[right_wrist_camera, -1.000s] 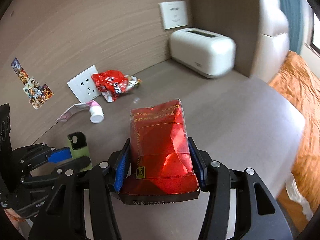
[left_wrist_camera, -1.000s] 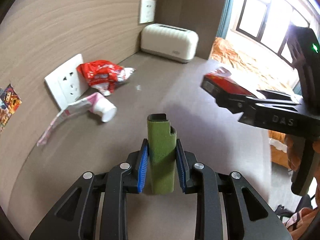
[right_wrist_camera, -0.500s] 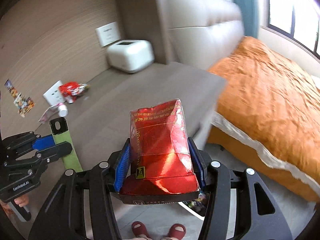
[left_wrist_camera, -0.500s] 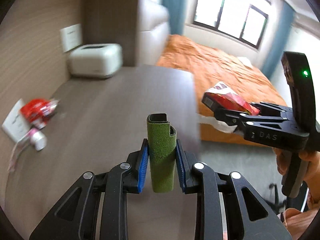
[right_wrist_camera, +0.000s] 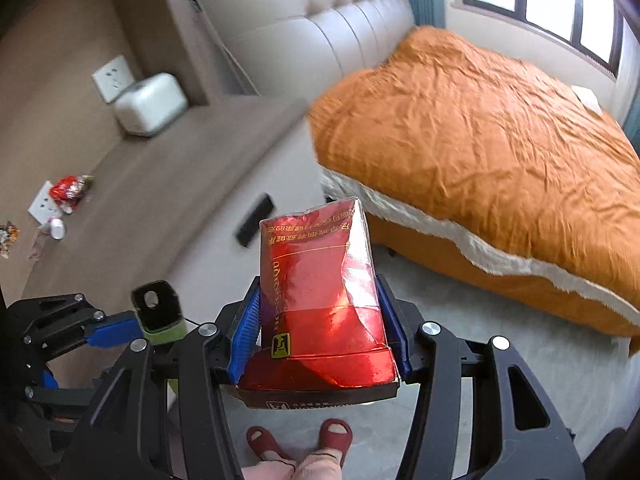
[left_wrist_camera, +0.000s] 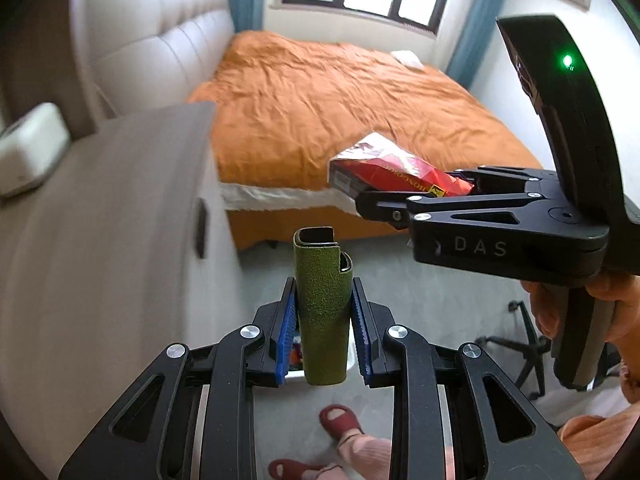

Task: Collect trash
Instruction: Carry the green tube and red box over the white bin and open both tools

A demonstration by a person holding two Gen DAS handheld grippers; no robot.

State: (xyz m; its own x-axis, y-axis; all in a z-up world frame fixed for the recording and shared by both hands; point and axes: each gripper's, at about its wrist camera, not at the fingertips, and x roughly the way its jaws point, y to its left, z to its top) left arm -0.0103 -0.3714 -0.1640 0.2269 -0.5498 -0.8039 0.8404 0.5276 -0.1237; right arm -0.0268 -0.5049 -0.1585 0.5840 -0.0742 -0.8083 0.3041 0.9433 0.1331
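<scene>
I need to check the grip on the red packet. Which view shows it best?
The right wrist view: the red packet faces the camera, clamped between the right hand-held gripper pads. The left wrist view shows it only side-on, partly hidden.

"DAS" stands in pale letters on the side of the right gripper (left_wrist_camera: 362, 196). The red packet (right_wrist_camera: 320, 304) bears "HONGHOU" down its left edge. Its gold top lines are unreadable.

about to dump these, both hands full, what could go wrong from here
The red packet is crumpled and glossy between the right gripper's pads, so it might slip. The left gripper pinches only the green lighter case's lower part. A red wrapper and small white bottle remain on the counter.
</scene>
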